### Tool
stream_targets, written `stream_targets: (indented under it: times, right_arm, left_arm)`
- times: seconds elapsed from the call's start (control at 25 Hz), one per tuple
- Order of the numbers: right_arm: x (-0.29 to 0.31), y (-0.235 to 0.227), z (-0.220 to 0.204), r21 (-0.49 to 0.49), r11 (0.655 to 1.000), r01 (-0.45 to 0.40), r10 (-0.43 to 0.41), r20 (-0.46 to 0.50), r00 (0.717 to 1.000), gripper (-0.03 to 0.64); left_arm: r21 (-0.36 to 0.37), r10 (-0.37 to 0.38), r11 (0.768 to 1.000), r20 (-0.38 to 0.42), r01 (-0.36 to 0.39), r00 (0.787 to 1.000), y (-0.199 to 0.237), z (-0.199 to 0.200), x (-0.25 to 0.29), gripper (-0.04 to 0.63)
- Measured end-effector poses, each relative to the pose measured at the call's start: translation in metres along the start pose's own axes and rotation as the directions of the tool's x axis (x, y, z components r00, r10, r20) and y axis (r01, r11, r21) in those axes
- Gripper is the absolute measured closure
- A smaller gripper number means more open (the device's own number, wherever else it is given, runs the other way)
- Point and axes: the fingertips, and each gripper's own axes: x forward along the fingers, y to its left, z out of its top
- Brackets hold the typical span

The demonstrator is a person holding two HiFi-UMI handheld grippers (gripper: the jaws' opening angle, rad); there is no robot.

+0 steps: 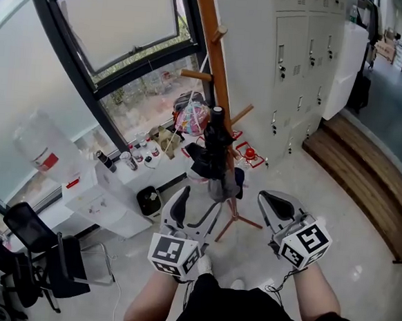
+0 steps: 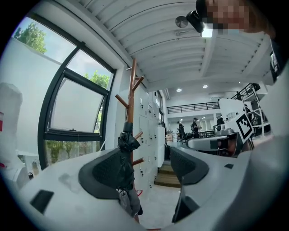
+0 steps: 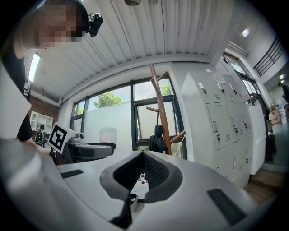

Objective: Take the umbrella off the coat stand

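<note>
- Left gripper spread wide, empty, nearer one
- Right gripper pinched closed, off to the side
- Umbrella dead ahead of left jaws, upright against coat stand, untouched

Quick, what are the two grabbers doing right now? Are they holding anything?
Left gripper: open, holding nothing; the umbrella is beyond its fingers, untouched.
Right gripper: closed, empty.
</note>
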Motion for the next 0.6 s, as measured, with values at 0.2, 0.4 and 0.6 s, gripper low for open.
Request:
stream_targets:
  times: [0.2,0.4,0.6]
  right_arm:
    - [0.007,-0.003,-0.001,0.002,1.000,0.013,-0.013,0.008,1.000,0.563]
    - [0.019,-0.012,0.000,0.001,0.999,0.035,-0.035,0.003,0.999,0.563]
    - [0.037,-0.023,0.001,0.009,0.998,0.062,-0.062,0.006,0.998,0.563]
  left_arm:
    - [0.029,-0.001,1.000,-0.015,0.001,1.000,0.011,-0.003,0.009,0.275]
    - [0.051,-0.010,0.999,-0.027,0.012,1.000,0.026,-0.003,0.027,0.276]
    - [0.066,-0.040,0.997,-0.049,0.043,0.998,0.042,-0.006,0.050,0.276]
